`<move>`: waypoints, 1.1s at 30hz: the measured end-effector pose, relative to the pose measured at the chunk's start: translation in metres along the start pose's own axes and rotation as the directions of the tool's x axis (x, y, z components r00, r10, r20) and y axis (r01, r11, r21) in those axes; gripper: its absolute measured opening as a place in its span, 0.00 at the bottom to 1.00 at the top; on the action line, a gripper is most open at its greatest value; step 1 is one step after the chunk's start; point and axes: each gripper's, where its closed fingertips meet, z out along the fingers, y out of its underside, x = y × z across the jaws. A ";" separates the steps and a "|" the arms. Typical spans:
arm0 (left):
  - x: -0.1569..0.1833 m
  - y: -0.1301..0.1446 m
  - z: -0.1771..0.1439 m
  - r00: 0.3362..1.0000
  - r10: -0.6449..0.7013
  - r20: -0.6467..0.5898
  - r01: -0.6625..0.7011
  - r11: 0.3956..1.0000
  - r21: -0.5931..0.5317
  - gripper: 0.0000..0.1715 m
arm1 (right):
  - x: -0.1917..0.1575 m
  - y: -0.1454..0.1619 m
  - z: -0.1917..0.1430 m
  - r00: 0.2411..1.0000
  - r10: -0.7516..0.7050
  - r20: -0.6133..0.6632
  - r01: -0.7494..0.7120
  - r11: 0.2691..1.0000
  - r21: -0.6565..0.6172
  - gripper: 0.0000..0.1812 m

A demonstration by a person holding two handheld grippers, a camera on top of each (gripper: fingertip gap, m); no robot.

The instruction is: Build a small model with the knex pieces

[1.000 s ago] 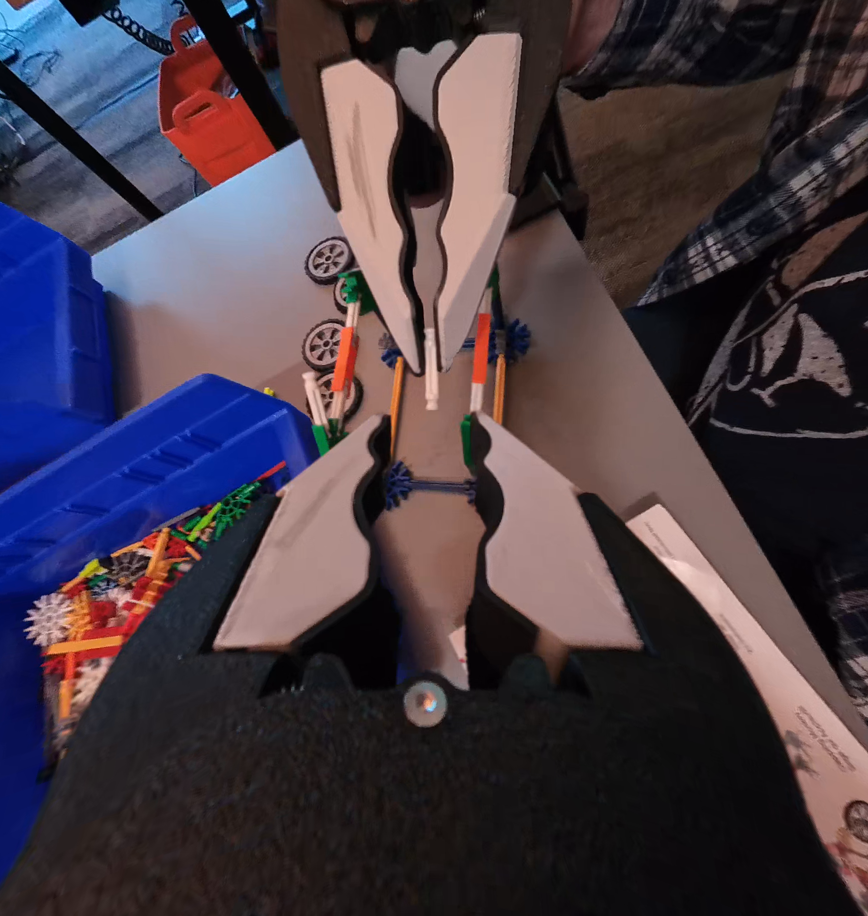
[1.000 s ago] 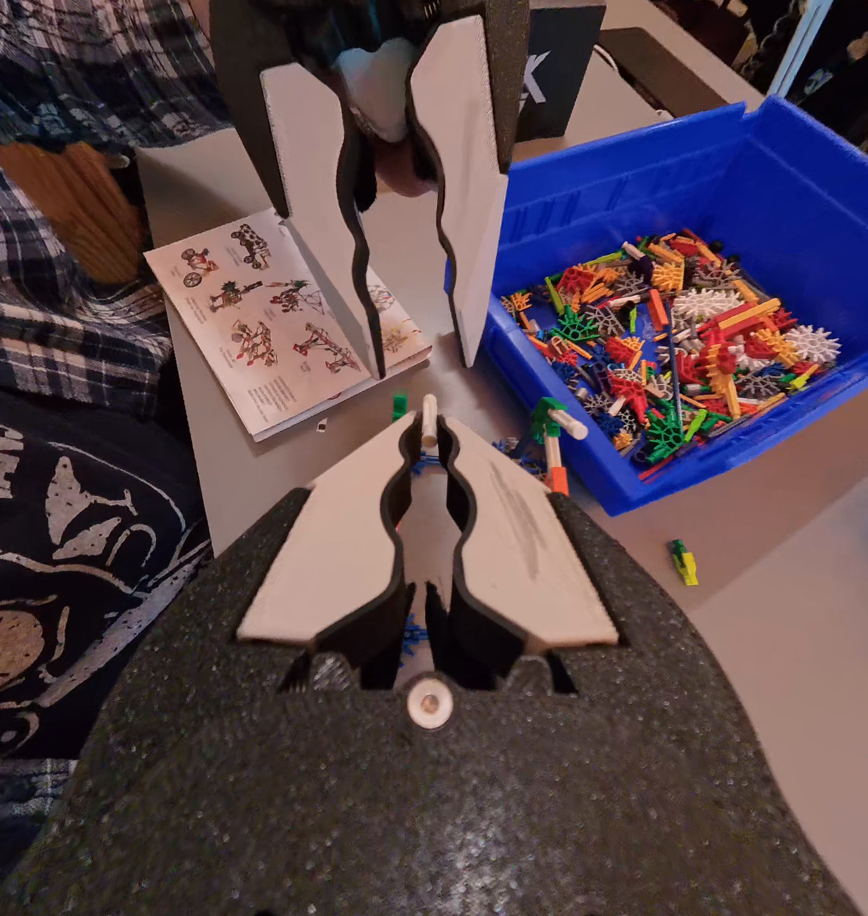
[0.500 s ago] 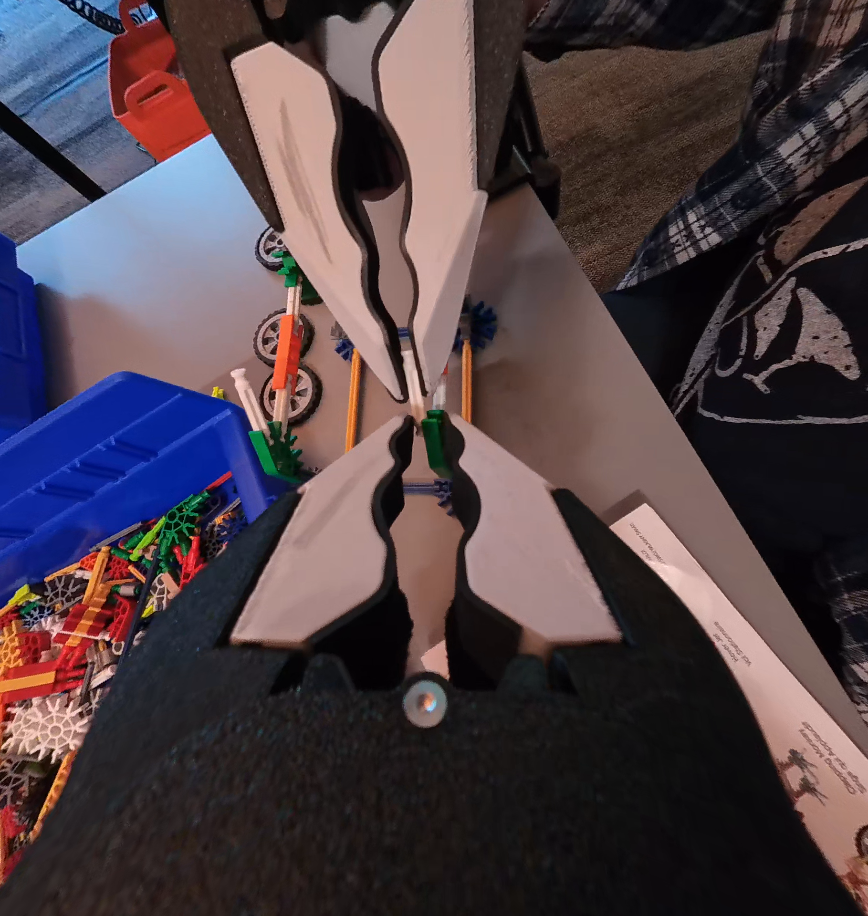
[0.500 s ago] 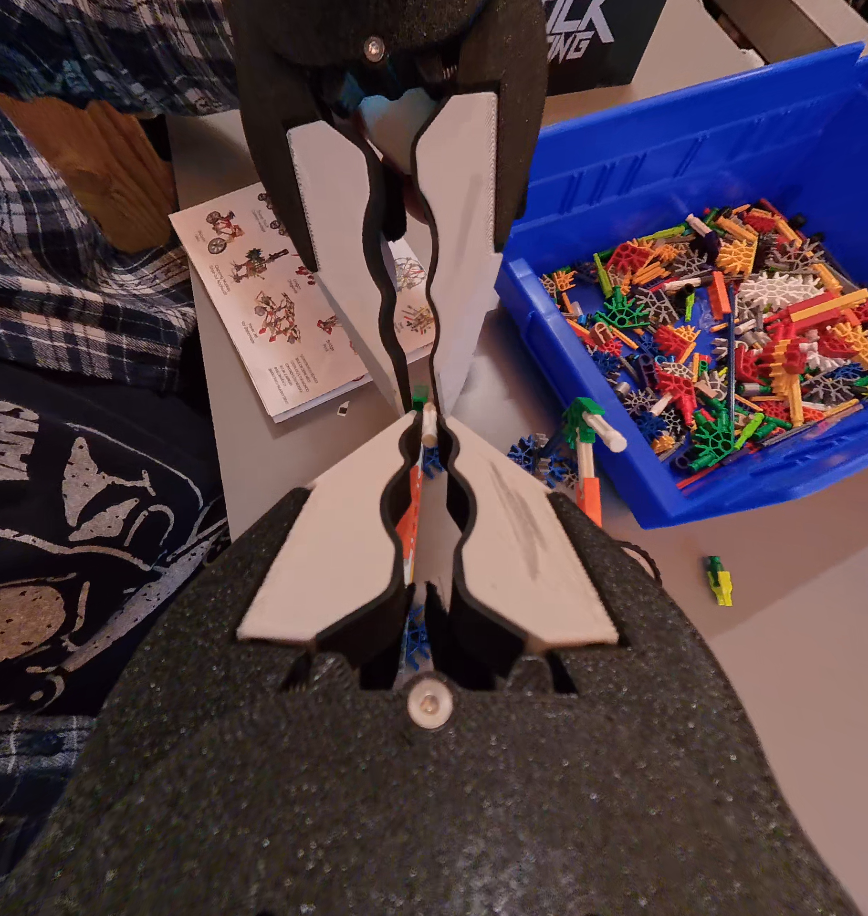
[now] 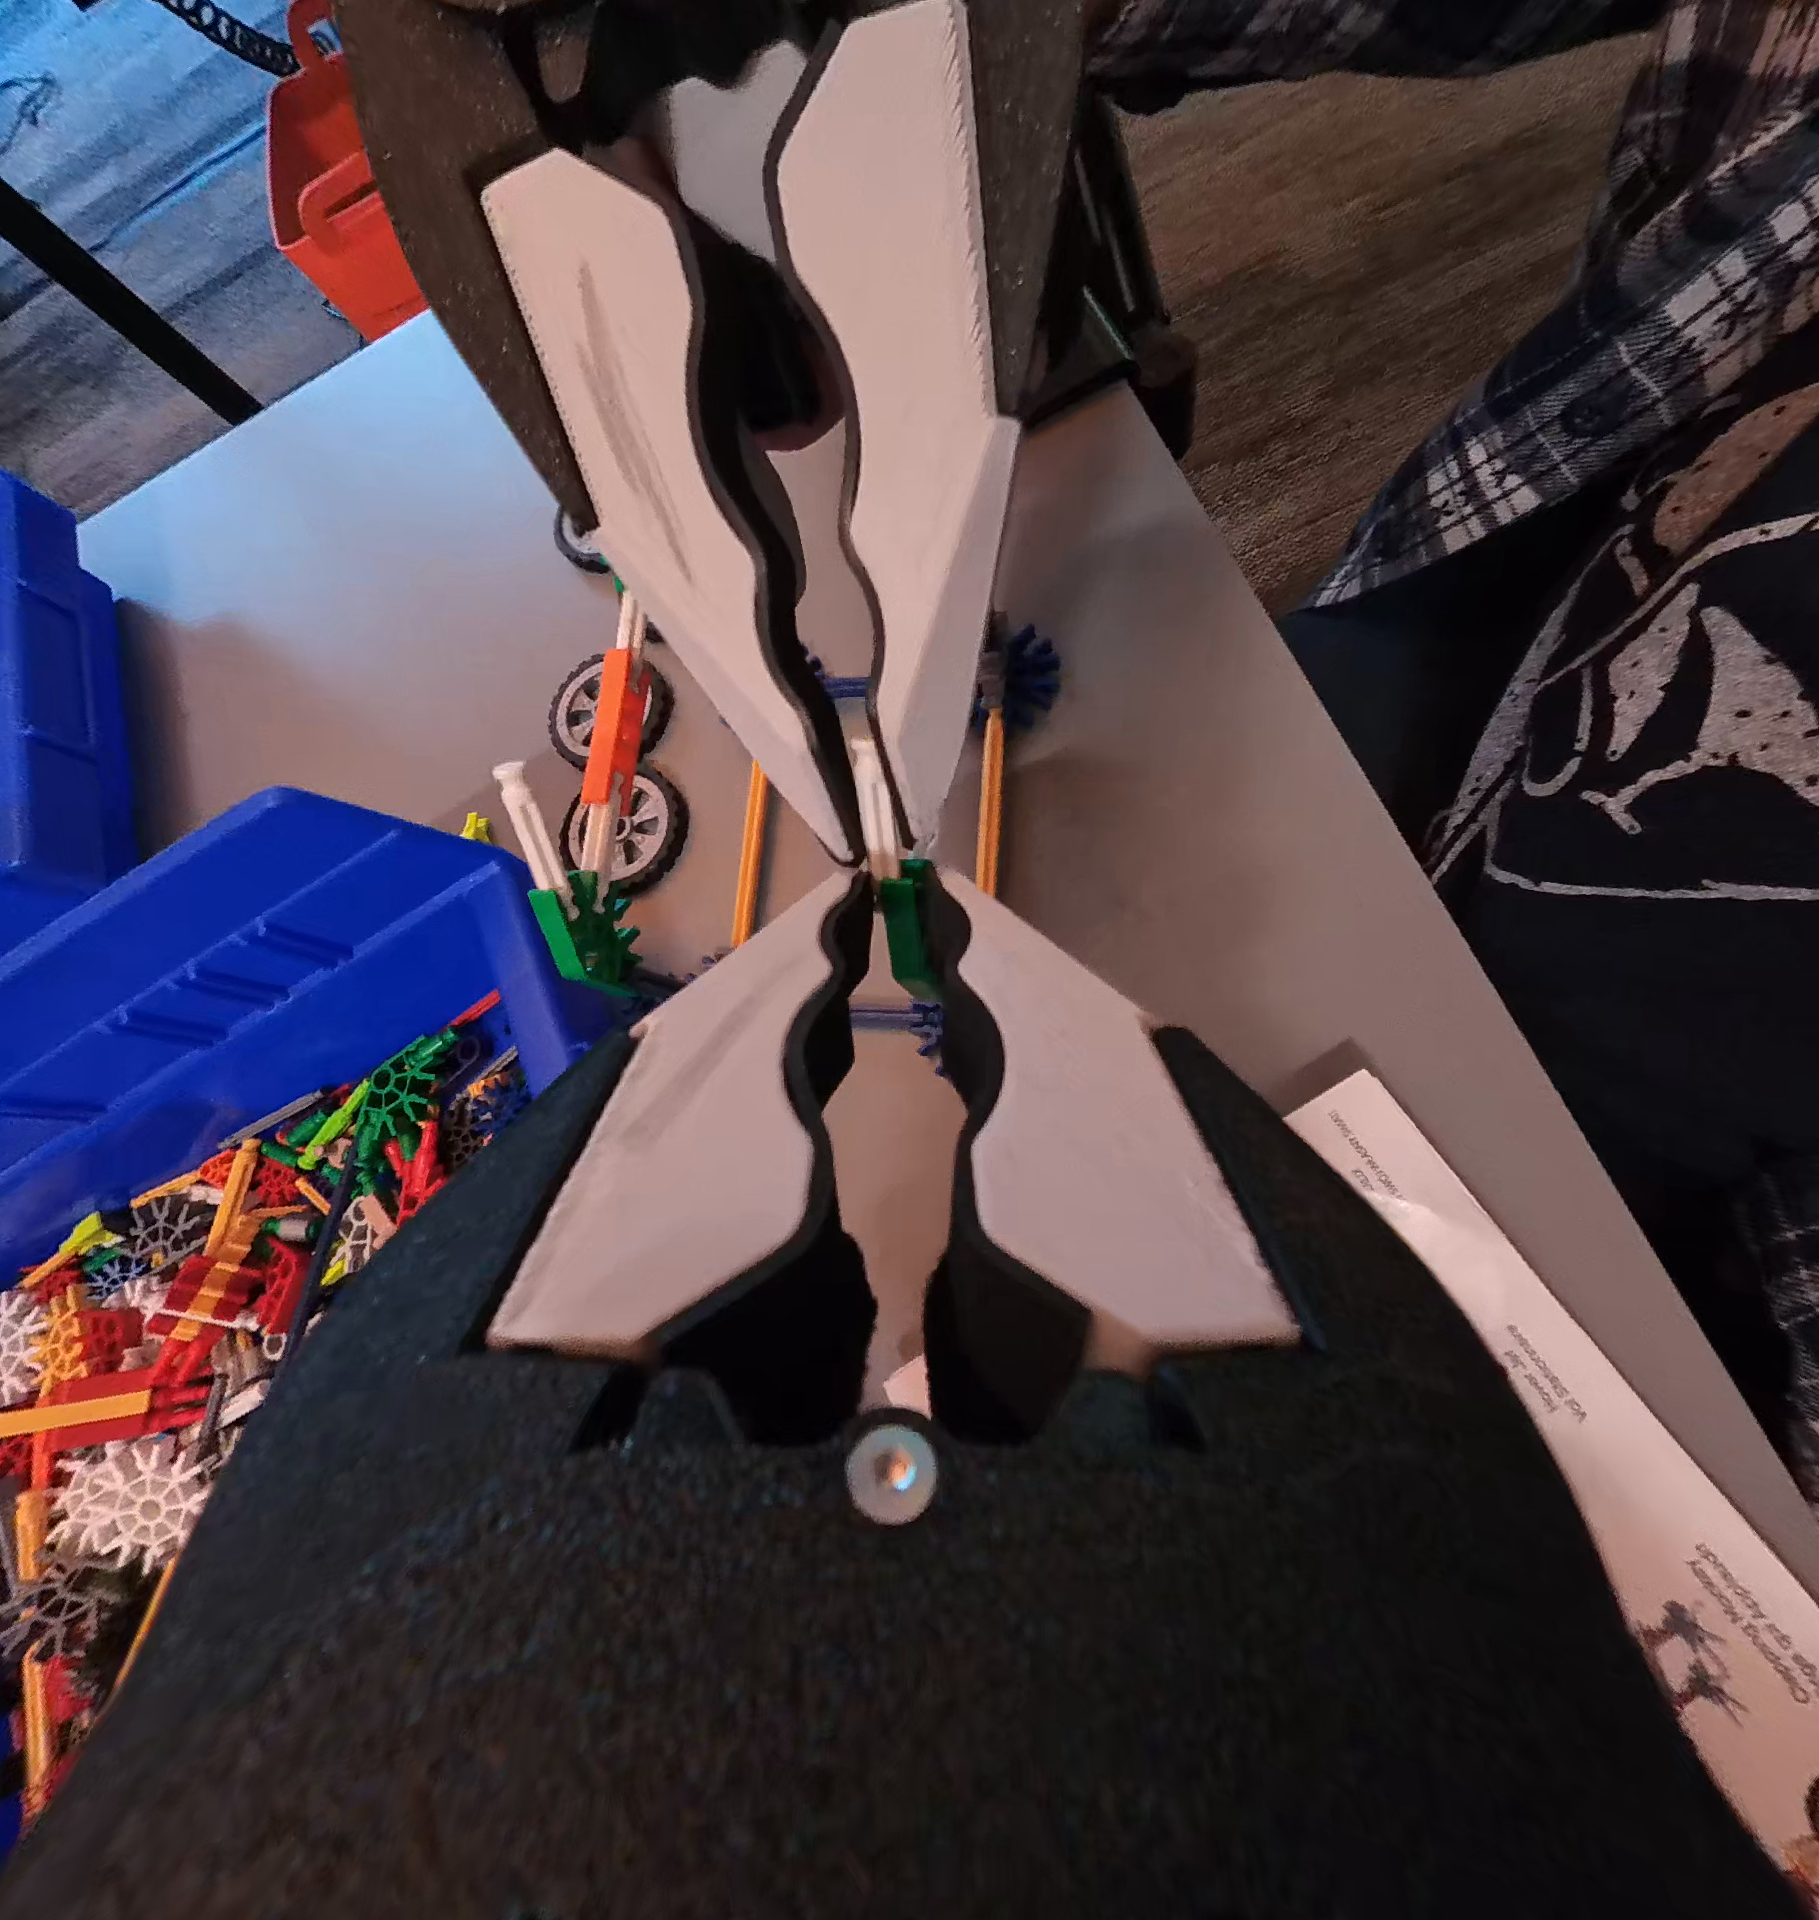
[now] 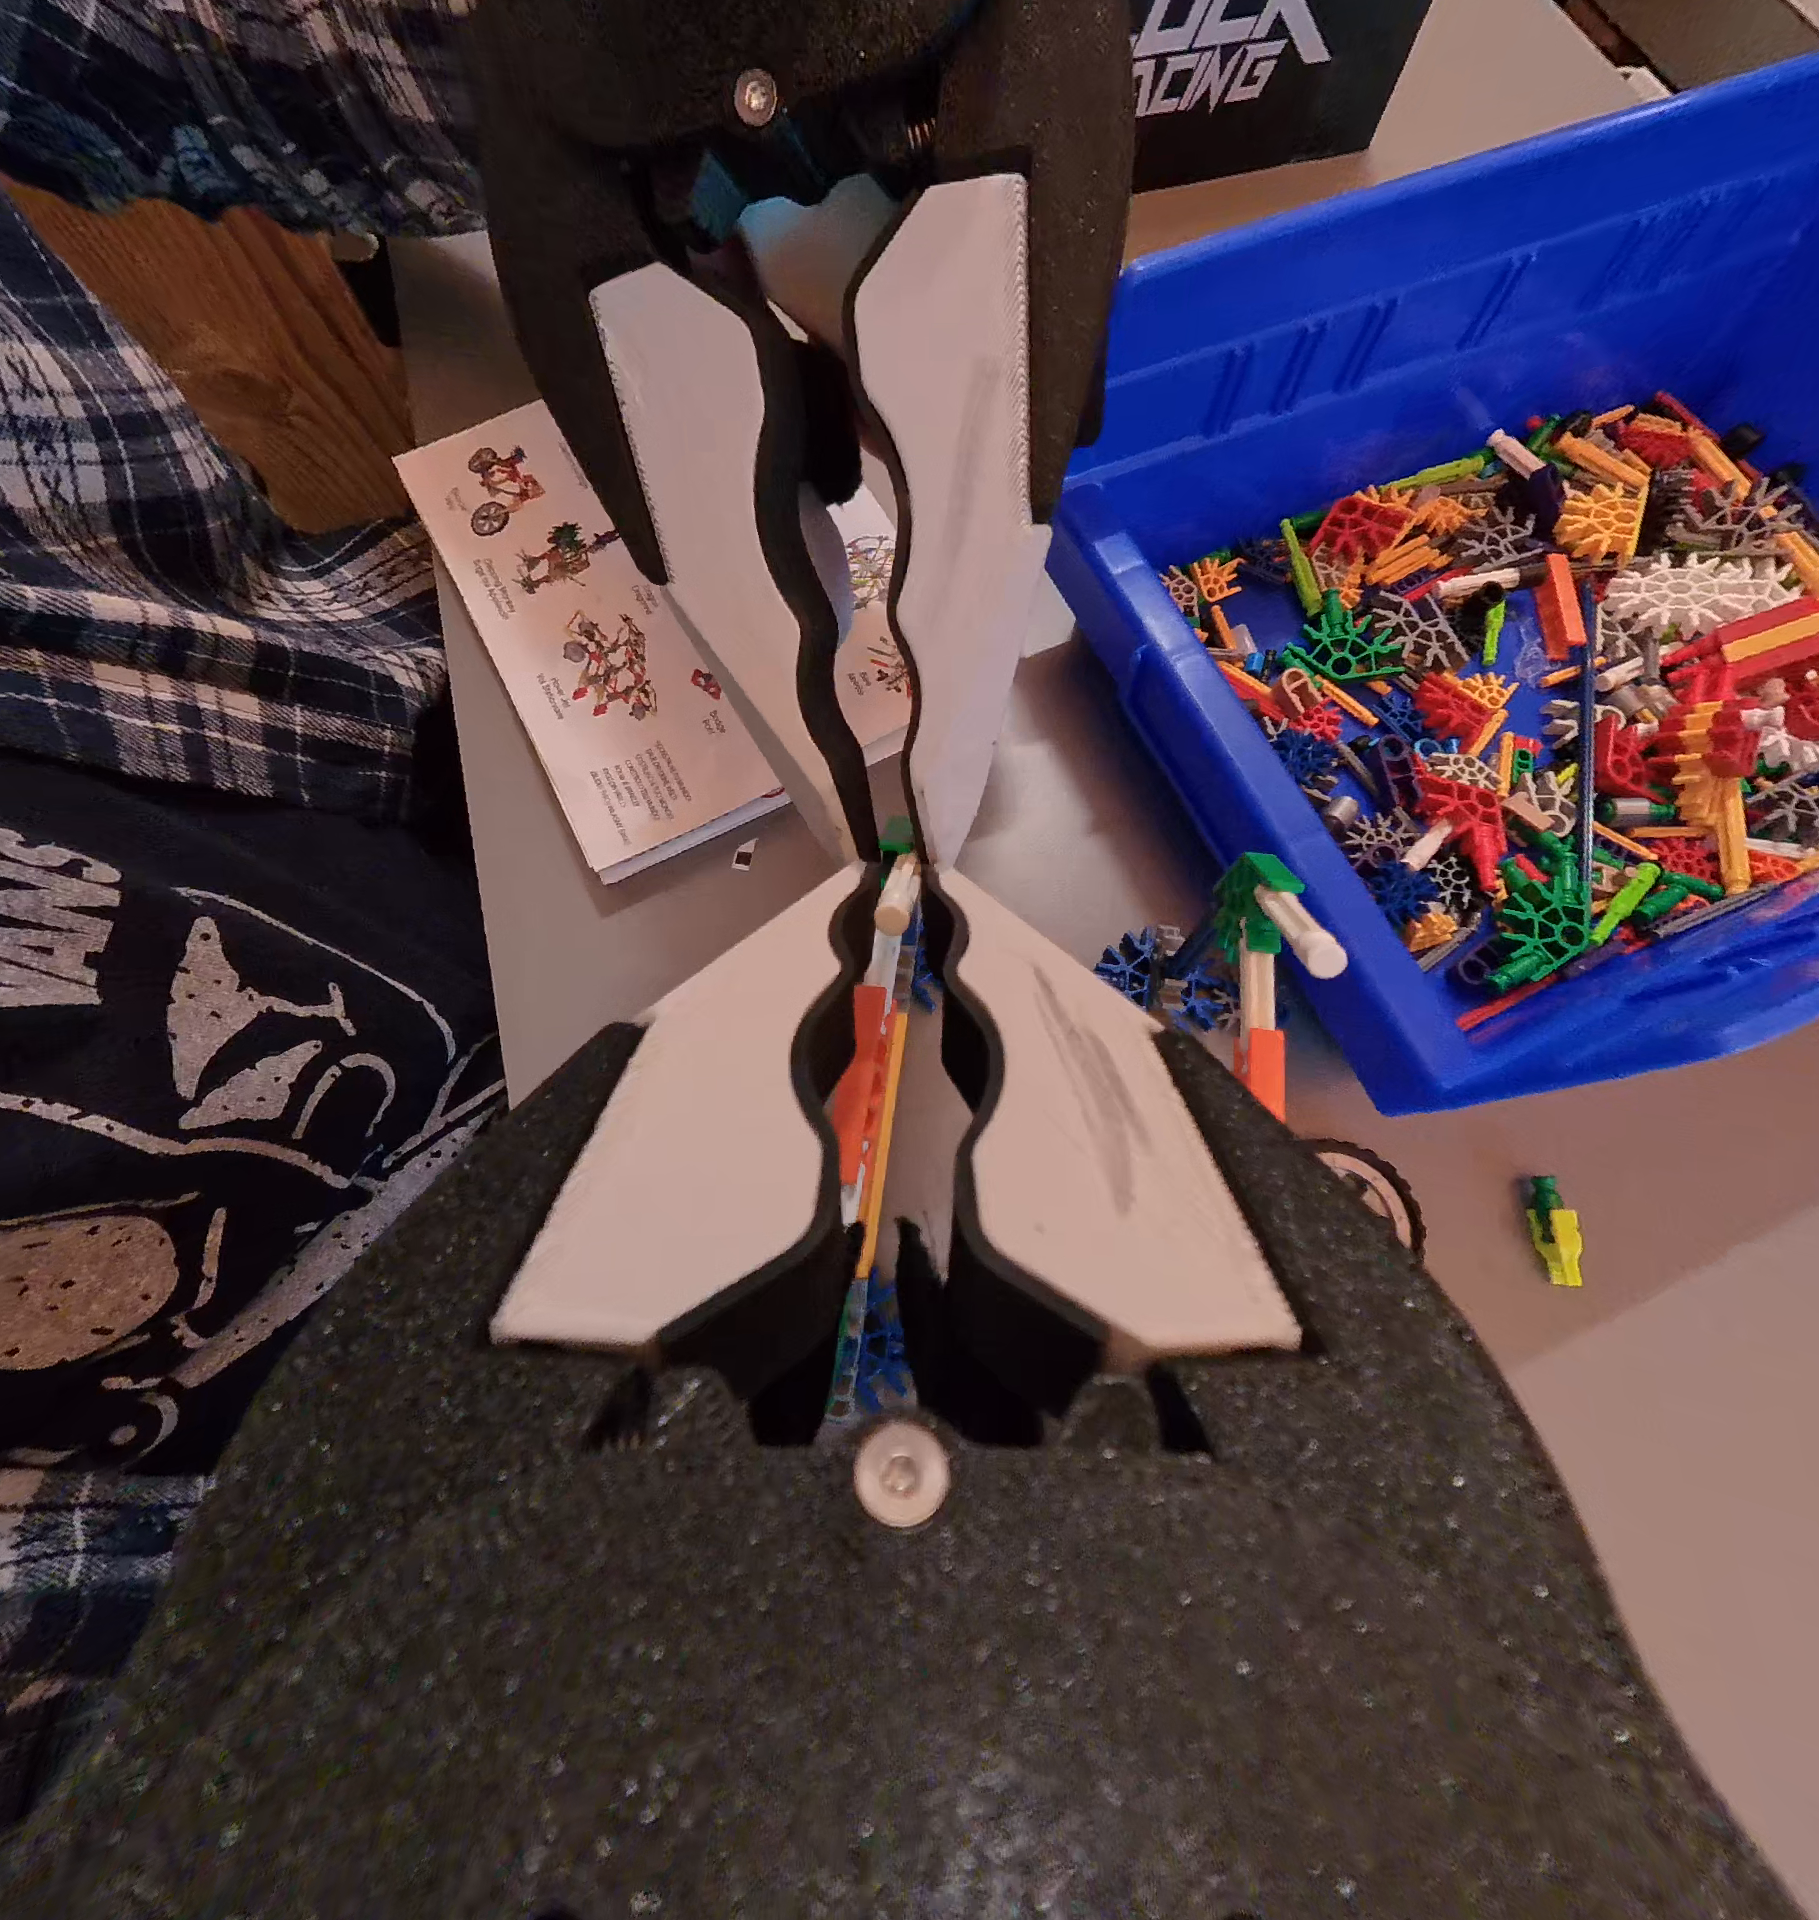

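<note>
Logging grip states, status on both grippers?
Left gripper shut on small green plastic connector. Right gripper shut on thin white plastic rod. Tips nearly touching. Blue plastic parts bin alongside.

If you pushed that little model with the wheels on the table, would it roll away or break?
It might roll a little, since the model has round spoked wheels, though I can't tell whether they stand flat on the table. It's probably light: thin plastic rods and small connectors. A hard shove may pop its snapped joints.
</note>
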 end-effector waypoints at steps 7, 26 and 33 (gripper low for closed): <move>0.000 0.000 0.000 1.000 -0.002 0.006 0.002 1.000 -0.006 0.04 | -0.001 0.001 0.000 1.000 -0.006 0.007 0.006 1.000 -0.017 0.06; 0.001 -0.001 0.001 0.998 -0.051 -0.036 0.053 0.997 0.053 0.03 | -0.003 0.000 -0.001 0.989 0.030 0.142 -0.039 0.997 0.061 0.03; 0.004 -0.002 0.000 0.998 -0.042 -0.055 0.046 0.996 0.077 0.01 | -0.009 0.000 -0.001 0.972 0.019 0.234 -0.037 0.997 0.073 0.03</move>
